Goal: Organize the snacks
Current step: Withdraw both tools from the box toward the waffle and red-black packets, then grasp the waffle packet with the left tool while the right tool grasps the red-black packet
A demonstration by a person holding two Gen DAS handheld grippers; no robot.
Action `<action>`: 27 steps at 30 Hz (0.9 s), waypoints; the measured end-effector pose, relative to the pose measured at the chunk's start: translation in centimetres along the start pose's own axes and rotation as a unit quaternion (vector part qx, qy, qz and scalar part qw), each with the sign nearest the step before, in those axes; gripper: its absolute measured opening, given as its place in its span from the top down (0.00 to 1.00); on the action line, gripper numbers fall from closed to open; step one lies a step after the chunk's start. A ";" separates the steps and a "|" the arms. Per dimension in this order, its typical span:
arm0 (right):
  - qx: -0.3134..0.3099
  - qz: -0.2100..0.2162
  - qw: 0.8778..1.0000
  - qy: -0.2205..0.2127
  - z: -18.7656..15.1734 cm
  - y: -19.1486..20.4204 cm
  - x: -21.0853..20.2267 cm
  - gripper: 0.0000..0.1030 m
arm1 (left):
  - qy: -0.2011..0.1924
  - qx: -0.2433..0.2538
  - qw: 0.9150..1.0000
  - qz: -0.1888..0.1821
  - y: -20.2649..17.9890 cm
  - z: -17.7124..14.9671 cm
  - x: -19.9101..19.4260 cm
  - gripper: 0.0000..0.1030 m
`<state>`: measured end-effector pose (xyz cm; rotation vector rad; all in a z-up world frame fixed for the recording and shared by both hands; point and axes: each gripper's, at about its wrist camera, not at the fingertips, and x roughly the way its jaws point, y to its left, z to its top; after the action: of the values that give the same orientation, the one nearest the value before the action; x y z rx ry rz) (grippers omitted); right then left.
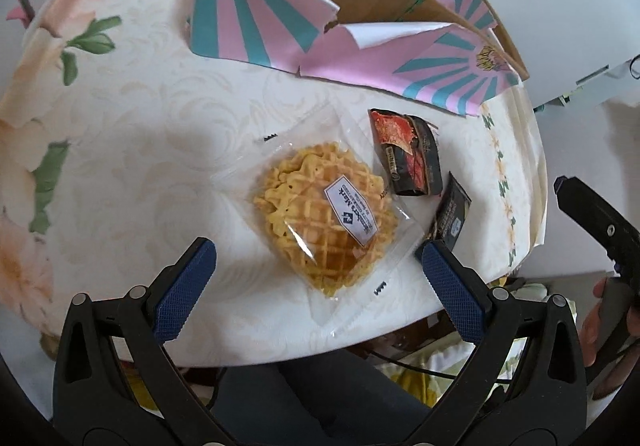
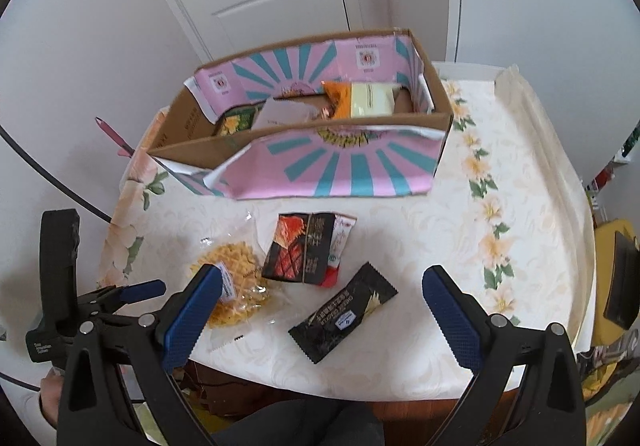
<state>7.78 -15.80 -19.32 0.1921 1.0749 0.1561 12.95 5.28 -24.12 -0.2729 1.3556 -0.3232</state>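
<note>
Both jaws are held wide apart, nothing gripped. Over the waffle pack (image 1: 326,216) on the table (image 1: 140,134) the left gripper (image 1: 316,278) is poised; its slippery wrapper could be pinched alone, slipping before the box (image 2: 320,162) is reached.

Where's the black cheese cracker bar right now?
In the right wrist view the black cracker bar lies flat on the tablecloth near the table's front edge, between the open right gripper fingers, just right of the red-and-black packet.
</note>
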 end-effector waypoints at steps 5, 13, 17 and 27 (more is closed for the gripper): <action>0.016 0.000 1.000 0.009 -0.2 -0.4 1.0 0.03 | 0.008 -0.003 1.000 0.003 -0.2 1.1 1.3 0.01; 0.023 0.000 1.000 0.008 0.4 -1.1 1.5 0.03 | 0.030 0.017 0.997 0.070 -2.7 2.4 3.4 0.01; 0.014 0.007 1.000 0.010 1.0 -1.7 1.9 0.03 | 0.035 0.011 0.994 0.108 -4.0 2.6 4.3 0.01; -0.028 0.057 0.997 0.053 1.8 -2.9 4.8 0.03 | 0.042 -0.030 0.978 0.202 -6.0 3.9 6.8 0.00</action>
<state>11.71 -17.68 -23.29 0.1962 1.1636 0.3027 17.57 -2.82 -27.33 -0.0289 1.4698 0.0463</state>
